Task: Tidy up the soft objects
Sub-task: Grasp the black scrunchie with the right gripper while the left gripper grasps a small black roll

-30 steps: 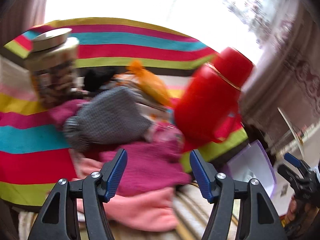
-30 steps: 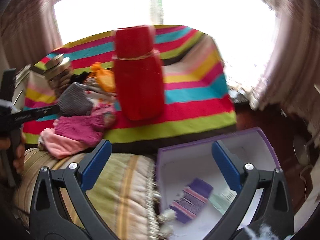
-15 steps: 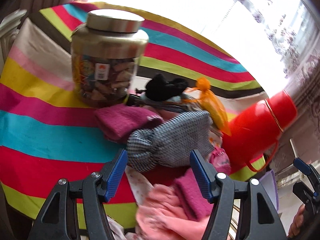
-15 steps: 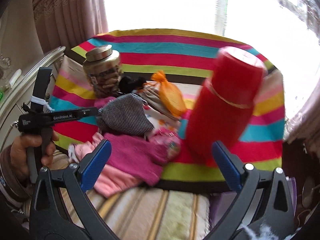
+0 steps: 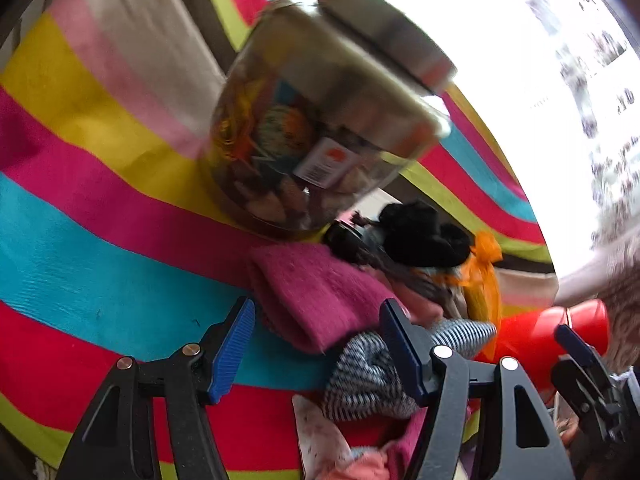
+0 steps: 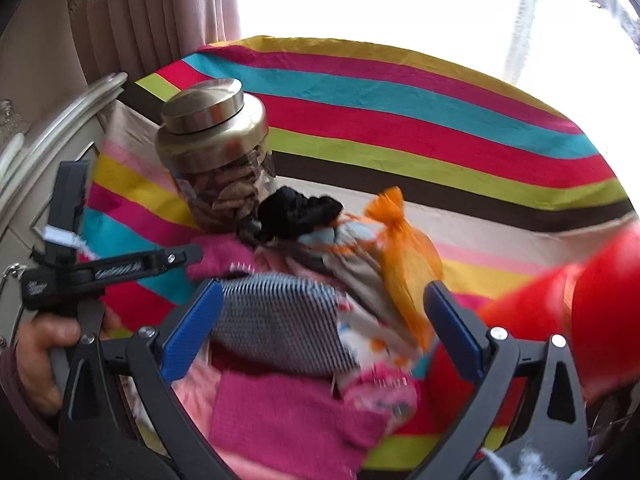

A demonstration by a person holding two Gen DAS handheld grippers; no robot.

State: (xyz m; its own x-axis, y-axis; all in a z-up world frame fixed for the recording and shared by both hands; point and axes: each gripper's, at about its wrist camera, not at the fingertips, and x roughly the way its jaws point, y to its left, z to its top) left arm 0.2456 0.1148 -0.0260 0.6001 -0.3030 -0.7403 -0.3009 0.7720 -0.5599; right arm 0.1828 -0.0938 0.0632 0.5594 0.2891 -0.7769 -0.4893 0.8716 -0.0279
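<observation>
A heap of soft things lies on the striped cloth (image 6: pixel 400 120): a magenta knit piece (image 5: pixel 316 296), a black-and-white checked pouch (image 6: pixel 280 320), a black fuzzy item (image 6: pixel 296 212), an orange mesh bag (image 6: pixel 404 256) and pink pieces (image 6: pixel 280 412). My left gripper (image 5: pixel 316 344) hovers open over the magenta knit piece, nothing pressed between its pads. My right gripper (image 6: pixel 320 328) stands open just above the checked pouch, its jaws wide on either side. From the right wrist view the left gripper (image 6: pixel 120 268) shows side-on, held by a hand (image 6: pixel 36 352).
A gold-lidded jar (image 6: pixel 216 148) of snacks stands right behind the heap, close to the left gripper. A red flask (image 6: pixel 592 312) stands at the right of the heap. A curtain (image 6: pixel 152 12) and a bright window lie beyond.
Both grippers swung left and closer to the heap. The jar grew large in the left wrist view. The purple box left the right wrist view, and the red flask slid to its right edge.
</observation>
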